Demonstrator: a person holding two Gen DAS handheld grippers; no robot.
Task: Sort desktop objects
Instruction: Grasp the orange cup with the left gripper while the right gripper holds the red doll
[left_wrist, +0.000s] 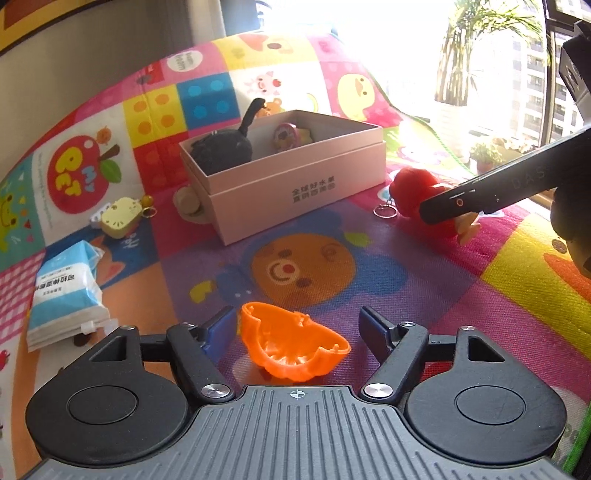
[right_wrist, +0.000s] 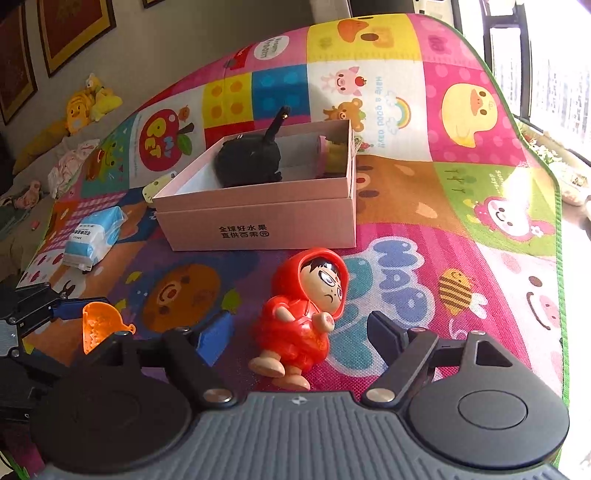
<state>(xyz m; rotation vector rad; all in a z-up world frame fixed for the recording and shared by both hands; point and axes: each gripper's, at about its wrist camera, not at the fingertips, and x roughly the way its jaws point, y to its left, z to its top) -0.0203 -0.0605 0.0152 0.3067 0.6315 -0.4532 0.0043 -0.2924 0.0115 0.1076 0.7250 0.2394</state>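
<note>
The orange toy is seen lying on the play mat, hollow side up, between the 2 spread fingers of the left gripper; its left rim is just beside the left finger, but touching cannot be confirmed. Its long axis runs across the gripper. In the right wrist view only part of it is shown, the rest being hidden behind the gripper body.

The red hooded doll is laid on its back between the wide-open fingers of the right gripper, nothing being gripped; its head points away toward the pink box, feet toward the camera. In the left view the doll is partly covered by the right gripper's finger.

Inside the box a black pouch and a small round item, hard to identify, are held.
</note>
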